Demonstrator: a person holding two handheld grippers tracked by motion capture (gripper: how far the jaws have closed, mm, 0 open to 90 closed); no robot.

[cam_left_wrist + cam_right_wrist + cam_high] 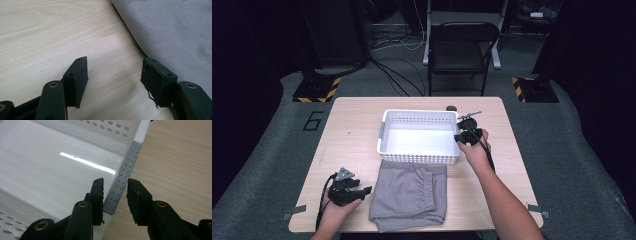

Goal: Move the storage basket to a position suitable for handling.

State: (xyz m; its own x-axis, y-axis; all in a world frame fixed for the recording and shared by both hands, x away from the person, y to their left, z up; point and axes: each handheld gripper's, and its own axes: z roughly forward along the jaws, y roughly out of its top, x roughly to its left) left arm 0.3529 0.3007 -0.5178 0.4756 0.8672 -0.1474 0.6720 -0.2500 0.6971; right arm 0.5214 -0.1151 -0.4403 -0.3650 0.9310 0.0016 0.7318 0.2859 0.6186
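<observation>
1. On my left, the left gripper rests low on the wooden surface, near the front left corner. In the left gripper view its jaws stand well apart with bare wood between them; they hold nothing and touch nothing.
2. Just to the right of it lies the folded grey garment, at the front edge of the surface. In the left gripper view the cloth's edge runs past the right-hand jaw, close beside it but not between the jaws.
3. Behind the garment sits the white basket, its perforated walls low and its near rim meeting the cloth's far edge. I see nothing inside it; the floor is bare and glossy.
4. At the basket's right end is the right gripper. In the right gripper view its jaws straddle the basket's grey dotted handle strip, one jaw inside the wall, one outside. Narrow gaps show on both sides, so the jaws are not yet pressing on it.
</observation>
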